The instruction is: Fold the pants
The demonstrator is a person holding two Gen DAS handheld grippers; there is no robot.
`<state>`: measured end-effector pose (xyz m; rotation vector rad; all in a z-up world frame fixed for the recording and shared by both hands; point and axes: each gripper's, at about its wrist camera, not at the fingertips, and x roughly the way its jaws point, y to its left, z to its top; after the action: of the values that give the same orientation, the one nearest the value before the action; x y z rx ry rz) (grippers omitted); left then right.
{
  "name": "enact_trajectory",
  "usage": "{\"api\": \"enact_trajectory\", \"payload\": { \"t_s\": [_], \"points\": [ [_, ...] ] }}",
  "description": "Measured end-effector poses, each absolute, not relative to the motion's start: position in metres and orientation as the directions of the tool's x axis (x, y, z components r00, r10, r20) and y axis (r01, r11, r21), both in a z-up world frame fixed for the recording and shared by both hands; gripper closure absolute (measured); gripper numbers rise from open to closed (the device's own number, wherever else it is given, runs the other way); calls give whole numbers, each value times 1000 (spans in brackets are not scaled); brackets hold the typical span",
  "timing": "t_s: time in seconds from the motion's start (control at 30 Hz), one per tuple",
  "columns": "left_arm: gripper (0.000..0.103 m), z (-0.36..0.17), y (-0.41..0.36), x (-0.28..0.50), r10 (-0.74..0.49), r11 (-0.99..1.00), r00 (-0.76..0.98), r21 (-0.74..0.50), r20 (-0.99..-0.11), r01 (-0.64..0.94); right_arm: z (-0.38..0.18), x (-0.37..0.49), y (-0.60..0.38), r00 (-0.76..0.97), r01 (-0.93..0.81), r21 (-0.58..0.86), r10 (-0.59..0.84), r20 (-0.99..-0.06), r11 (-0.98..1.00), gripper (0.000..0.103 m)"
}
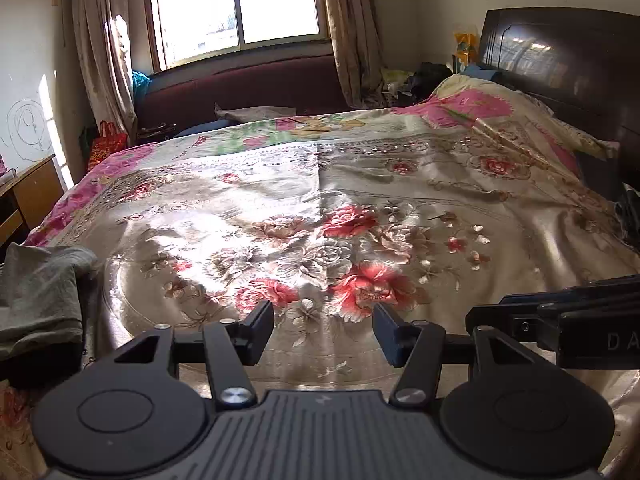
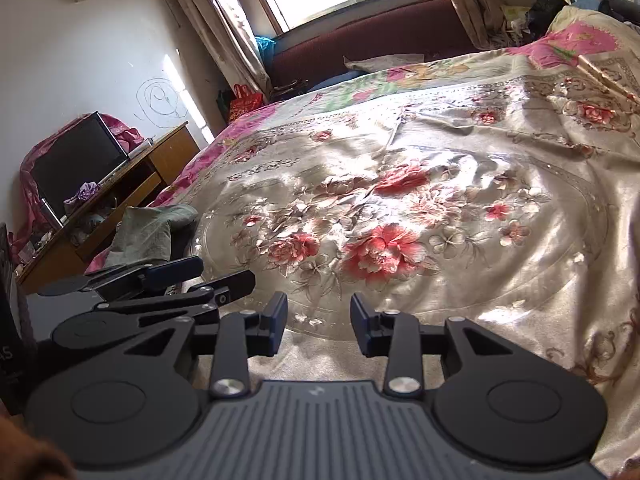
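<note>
Grey-green pants (image 1: 38, 300) lie crumpled at the near left edge of the bed; they also show in the right wrist view (image 2: 150, 232). My left gripper (image 1: 323, 320) is open and empty above the floral bedspread (image 1: 320, 208), to the right of the pants. My right gripper (image 2: 319, 316) is open and empty, just right of the left gripper (image 2: 216, 276), whose fingers show beside it. The right gripper's body shows at the right edge of the left wrist view (image 1: 560, 320).
A wooden desk (image 2: 132, 184) with a dark monitor (image 2: 76, 160) stands left of the bed. A maroon sofa (image 1: 248, 88) sits under the window. A dark headboard (image 1: 568, 64) and pillow are at the right. A red bag (image 1: 106, 144) stands by the curtain.
</note>
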<state>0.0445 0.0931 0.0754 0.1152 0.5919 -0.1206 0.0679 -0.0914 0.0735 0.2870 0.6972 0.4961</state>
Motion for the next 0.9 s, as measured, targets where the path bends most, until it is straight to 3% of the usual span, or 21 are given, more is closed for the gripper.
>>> {"api": "enact_trajectory", "payload": {
  "t_s": [0.23, 0.9],
  "points": [
    [18, 71, 57, 26, -99, 979, 829, 95, -551, 180, 71, 43, -119, 698, -300, 396, 482, -529, 868, 66],
    [7, 42, 22, 4, -131, 974, 799, 75, -587, 214, 32, 16, -155, 704, -169, 404, 397, -589, 899, 65]
  ]
}}
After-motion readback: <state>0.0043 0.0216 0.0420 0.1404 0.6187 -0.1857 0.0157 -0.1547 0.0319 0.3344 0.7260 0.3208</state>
